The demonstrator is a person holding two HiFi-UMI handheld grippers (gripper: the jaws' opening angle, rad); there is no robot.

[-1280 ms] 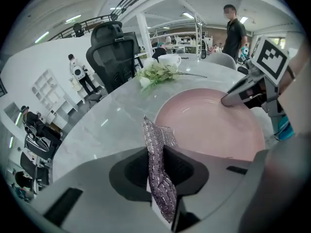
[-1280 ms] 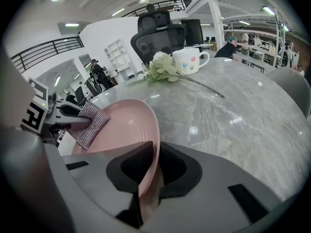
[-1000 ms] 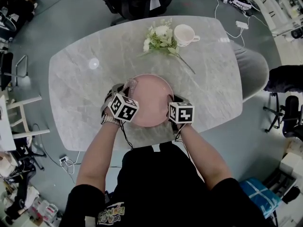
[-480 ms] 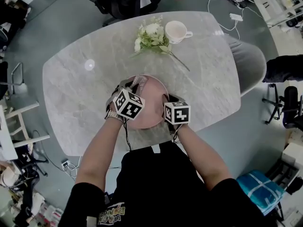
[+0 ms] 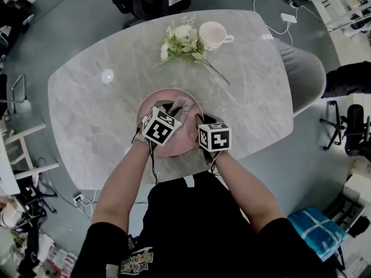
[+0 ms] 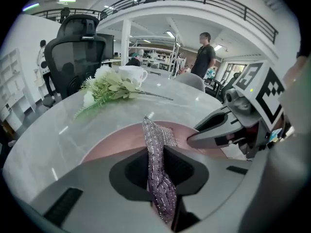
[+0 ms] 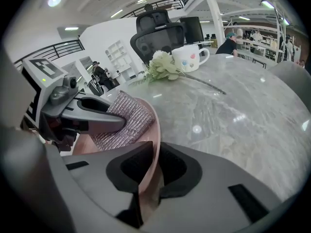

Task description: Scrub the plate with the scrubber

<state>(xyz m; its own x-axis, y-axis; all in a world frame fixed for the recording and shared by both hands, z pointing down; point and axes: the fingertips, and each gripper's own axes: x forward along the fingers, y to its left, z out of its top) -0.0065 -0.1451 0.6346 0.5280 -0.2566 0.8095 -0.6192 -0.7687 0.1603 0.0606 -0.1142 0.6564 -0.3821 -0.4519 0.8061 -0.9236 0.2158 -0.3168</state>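
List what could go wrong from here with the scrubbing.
1. The right hand-held gripper clamps the pink plate only at its rim; scrubbing pressure might twist it loose.
2. The left hand-held gripper pinches the scrubber by a narrow fold, so it may slip out during rubbing.
3. Both hand-held grippers sit close together over the plate and could knock each other.

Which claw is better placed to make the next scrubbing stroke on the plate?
Left. The left claw grips the scrubber, whose end lies over the pink plate; the right claw is clamped on the plate's rim, apparently steadying it.
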